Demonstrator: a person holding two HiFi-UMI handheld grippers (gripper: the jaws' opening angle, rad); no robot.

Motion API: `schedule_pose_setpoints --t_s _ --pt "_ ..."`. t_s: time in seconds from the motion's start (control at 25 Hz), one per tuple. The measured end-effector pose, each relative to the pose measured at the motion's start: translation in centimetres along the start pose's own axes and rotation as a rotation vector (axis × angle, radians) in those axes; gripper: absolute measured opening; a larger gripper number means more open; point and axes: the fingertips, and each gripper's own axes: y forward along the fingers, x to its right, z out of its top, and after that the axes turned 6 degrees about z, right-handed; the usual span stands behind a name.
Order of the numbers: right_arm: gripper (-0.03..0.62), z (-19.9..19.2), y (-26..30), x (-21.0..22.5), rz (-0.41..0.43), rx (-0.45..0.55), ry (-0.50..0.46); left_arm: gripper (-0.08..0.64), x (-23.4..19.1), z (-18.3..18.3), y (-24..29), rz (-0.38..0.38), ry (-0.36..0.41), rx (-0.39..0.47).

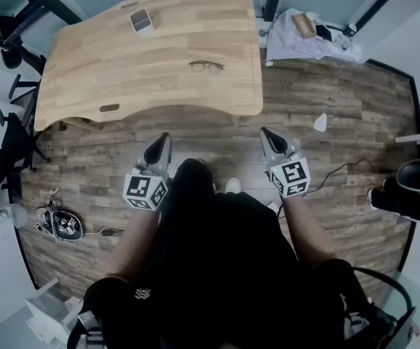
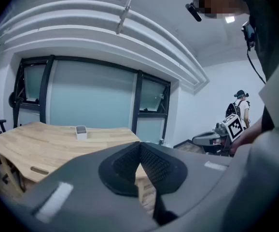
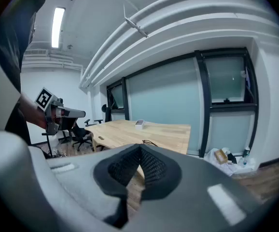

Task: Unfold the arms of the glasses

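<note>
A pair of thin dark-framed glasses (image 1: 206, 67) lies on the light wooden table (image 1: 123, 71), right of its middle; in the right gripper view the glasses (image 3: 148, 142) show as a dark line just past my jaws. My left gripper (image 1: 165, 138) and right gripper (image 1: 264, 132) are both held well short of the table's near edge, over the floor, apart from the glasses. Both are shut with nothing between their pads. The left gripper view shows its shut tips (image 2: 140, 144) and the table (image 2: 43, 144) beyond. The right gripper's shut tips (image 3: 140, 149) point at the table (image 3: 168, 132).
A small white box (image 1: 140, 20) stands at the table's far side, also the white box (image 2: 81, 132) in the left gripper view. A pile of cloth and bottles (image 1: 308, 35) lies on the floor at the right. Office chairs (image 1: 10, 122) stand left of the table. Another person (image 2: 241, 108) stands in the distance.
</note>
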Motion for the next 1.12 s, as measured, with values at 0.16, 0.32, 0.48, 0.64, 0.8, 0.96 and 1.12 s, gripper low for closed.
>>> schedule_pose_setpoints --t_s 0.16,0.32,0.48,0.64,0.8,0.96,1.12 --pt "0.0 0.3 1.6 -0.2 0.03 -0.018 -0.011 0.005 -1.3 -1.3 0.6 0.0 -0.005 -0.046" --pt "0.0 -0.1 4.1 2.2 0.014 -0.047 0.029 0.005 -2.9 -1.3 4.3 -0.014 -0.014 -0.055" --pt "0.0 1.5 8.4 3.2 0.048 -0.063 0.03 0.005 -4.9 0.3 9.4 -0.054 -0.005 -0.028" --pt "0.002 4.1 13.2 4.5 0.056 -0.078 0.031 0.005 -8.0 1.2 14.0 -0.088 -0.011 -0.03" --pt "0.002 5.9 18.1 6.0 0.046 -0.102 0.026 0.005 -11.9 2.5 18.2 -0.109 0.001 -0.028" --pt "0.002 7.1 23.1 6.8 0.058 -0.151 -0.007 0.005 -15.7 2.7 21.5 -0.134 0.023 -0.043" --pt "0.001 7.2 27.0 7.5 0.066 -0.217 -0.014 0.005 -18.0 2.3 24.0 -0.172 0.024 -0.059"
